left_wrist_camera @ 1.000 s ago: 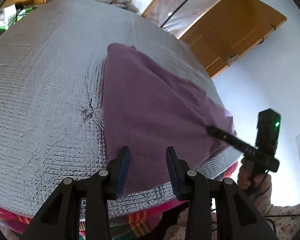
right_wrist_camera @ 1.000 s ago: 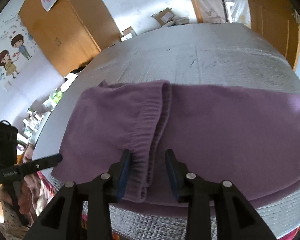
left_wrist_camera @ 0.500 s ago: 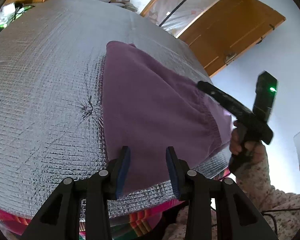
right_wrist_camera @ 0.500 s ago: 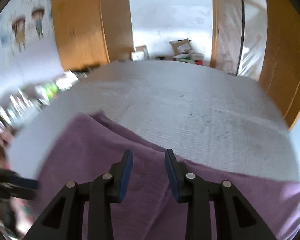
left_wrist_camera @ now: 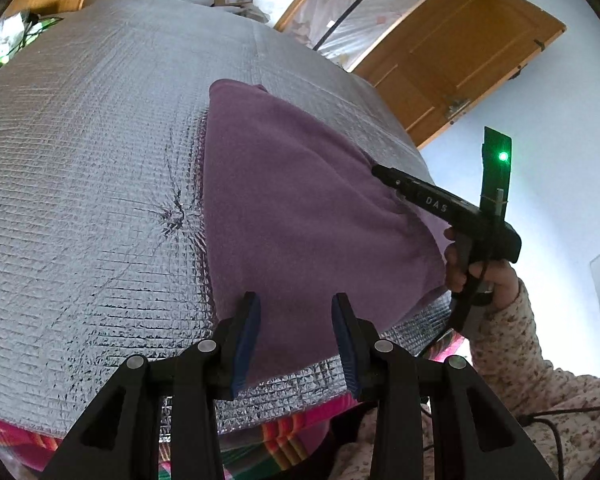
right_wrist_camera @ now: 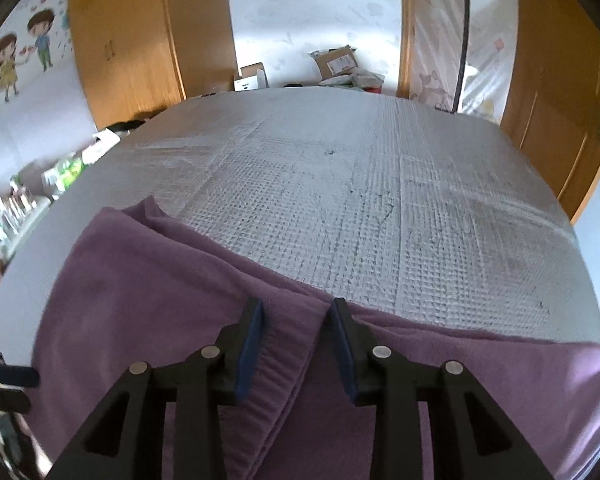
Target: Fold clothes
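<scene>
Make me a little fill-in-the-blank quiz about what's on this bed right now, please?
1. The garment lying on the silver quilted cover is ____ in colour.
2. Both the left gripper and the right gripper have their jaws ____.
3. The small light glowing on the right gripper's handle is ____.
4. The elastic waistband lies between the fingers of the ____ gripper.

Missing words: purple; open; green; right

Soft bright daylight, heavy fisheye bending, dark corners, left edge of right view blurred
</scene>
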Demonstrator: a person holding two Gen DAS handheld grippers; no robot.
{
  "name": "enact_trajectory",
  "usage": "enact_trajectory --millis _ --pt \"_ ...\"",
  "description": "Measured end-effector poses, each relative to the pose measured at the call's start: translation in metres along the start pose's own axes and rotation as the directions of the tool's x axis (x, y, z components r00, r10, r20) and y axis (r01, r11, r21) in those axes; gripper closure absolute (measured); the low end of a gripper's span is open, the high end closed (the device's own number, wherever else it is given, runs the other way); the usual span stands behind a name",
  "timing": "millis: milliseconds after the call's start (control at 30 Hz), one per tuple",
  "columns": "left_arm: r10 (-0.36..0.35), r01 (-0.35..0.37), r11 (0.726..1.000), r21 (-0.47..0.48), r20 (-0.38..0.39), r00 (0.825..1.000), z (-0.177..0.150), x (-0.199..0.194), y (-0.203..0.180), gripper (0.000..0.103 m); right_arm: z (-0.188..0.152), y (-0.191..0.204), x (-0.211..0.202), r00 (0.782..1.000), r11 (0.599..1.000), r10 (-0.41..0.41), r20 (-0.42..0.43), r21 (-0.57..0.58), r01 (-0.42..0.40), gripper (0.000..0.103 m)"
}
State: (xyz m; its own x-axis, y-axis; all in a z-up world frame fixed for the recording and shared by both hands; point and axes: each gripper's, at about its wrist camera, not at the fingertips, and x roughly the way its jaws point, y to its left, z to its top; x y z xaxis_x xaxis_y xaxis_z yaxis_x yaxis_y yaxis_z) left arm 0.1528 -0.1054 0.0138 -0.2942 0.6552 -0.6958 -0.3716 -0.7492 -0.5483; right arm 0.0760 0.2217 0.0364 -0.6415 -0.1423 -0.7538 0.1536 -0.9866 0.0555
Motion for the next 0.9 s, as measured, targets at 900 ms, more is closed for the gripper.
enact_trajectory --millis 900 --pt "0.072 -0.071 0.997 -0.018 0.055 0.996 -0.007 -0.038 0.012 0.064 -0.059 0.086 -0.063 0.985 0.968 0.141 0.096 -0.223 -0.117 0.068"
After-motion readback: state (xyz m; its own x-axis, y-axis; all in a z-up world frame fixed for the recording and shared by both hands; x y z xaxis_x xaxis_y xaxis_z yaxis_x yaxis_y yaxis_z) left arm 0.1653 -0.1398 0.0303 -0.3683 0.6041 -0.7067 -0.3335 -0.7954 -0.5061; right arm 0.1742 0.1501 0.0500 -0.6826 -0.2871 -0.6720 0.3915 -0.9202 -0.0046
